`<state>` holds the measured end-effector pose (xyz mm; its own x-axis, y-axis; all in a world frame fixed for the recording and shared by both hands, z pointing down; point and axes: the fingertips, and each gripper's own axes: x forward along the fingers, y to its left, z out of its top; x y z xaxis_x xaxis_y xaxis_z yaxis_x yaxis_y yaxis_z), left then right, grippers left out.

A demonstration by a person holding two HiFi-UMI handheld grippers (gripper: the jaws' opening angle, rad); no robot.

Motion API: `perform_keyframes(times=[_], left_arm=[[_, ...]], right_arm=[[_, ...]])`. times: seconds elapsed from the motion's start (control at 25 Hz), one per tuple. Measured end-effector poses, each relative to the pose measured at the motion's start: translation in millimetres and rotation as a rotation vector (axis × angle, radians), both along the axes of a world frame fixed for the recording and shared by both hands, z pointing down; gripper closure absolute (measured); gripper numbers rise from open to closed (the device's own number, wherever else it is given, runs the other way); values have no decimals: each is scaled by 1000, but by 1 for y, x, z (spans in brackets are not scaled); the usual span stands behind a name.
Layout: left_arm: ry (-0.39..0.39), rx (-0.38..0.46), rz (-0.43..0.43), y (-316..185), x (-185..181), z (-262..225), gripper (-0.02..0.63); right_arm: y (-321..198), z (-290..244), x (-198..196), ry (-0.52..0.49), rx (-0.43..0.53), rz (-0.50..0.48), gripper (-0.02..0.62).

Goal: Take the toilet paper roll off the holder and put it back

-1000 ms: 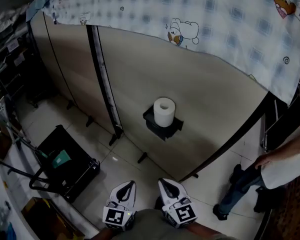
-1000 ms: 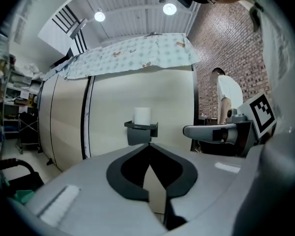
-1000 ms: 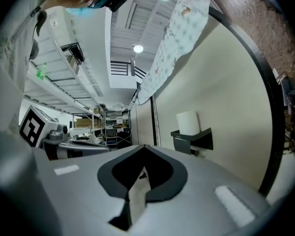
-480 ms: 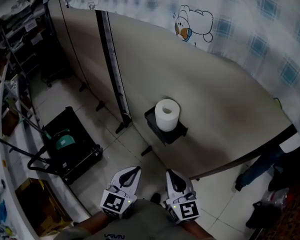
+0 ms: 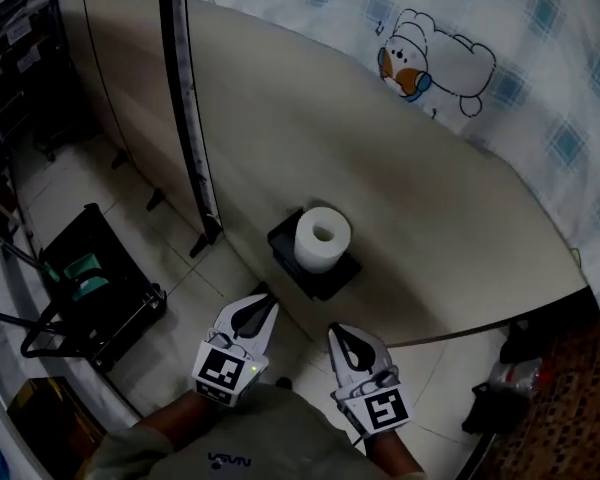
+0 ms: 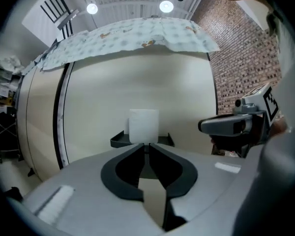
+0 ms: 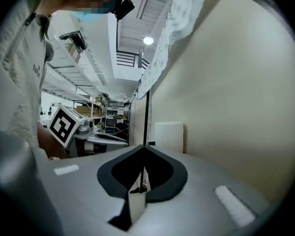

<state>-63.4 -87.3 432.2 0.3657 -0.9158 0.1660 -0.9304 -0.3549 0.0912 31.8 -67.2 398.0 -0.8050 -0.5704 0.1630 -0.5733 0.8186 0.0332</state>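
Note:
A white toilet paper roll (image 5: pixel 321 238) stands upright on a small black holder tray (image 5: pixel 284 256) fixed to the beige partition wall. My left gripper (image 5: pixel 263 304) is shut and empty, just short of the tray's near left corner. My right gripper (image 5: pixel 336 334) is also shut and empty, a little nearer to me and to the right. In the left gripper view the roll (image 6: pixel 143 126) stands straight ahead beyond the closed tips (image 6: pixel 148 144), with the right gripper (image 6: pixel 234 125) at the right. In the right gripper view the roll (image 7: pixel 169 137) is ahead, slightly right of the tips (image 7: pixel 145 145).
A black vertical post (image 5: pixel 188 118) divides the partition panels. A black cart with a green item (image 5: pixel 83 293) stands on the tiled floor at the left. A patterned cloth (image 5: pixel 460 58) hangs over the partition top. Dark bags (image 5: pixel 500 398) lie at the lower right. Shelving (image 7: pixel 103 119) stands beyond.
Both grippers have moved forward toward the roll and holder. The view has shifted closer to the partition, and the person at the right is no longer in view.

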Motion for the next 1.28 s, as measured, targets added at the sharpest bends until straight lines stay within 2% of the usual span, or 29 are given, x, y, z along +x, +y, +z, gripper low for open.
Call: perform_keyframes(times=[0.04, 0.08, 0.12, 0.24, 0.44, 0.68, 0.92, 1.08, 1.2, 1.28], left_arm=[[3, 5, 11, -10, -5, 1, 606], [6, 13, 20, -19, -11, -1, 606], [10, 22, 30, -26, -17, -4, 603], [22, 41, 61, -49, -34, -19, 597], [34, 62, 112, -79, -58, -21, 532], [64, 39, 184, -94, -74, -12, 495], [75, 25, 257, -106, -77, -7, 479], [53, 37, 284, -114, -76, -6, 479], [37, 38, 290, -115, -65, -5, 479], [53, 43, 286, -107, -54, -11, 479]], right_arm=[[-8, -8, -5, 18, 14, 1, 591], [-15, -16, -11, 39, 27, -1, 533], [-22, -24, -18, 64, 43, -4, 514], [-42, -49, -37, 156, 103, -7, 483], [-75, -61, -76, 398, 147, -43, 409], [-107, -39, -102, 702, 81, -92, 397], [-117, -6, -94, 939, -65, -119, 397], [-120, 8, -94, 1044, -100, -143, 396], [-120, 14, -97, 1068, -83, -171, 397], [-118, 15, -96, 1066, -78, -191, 399]])
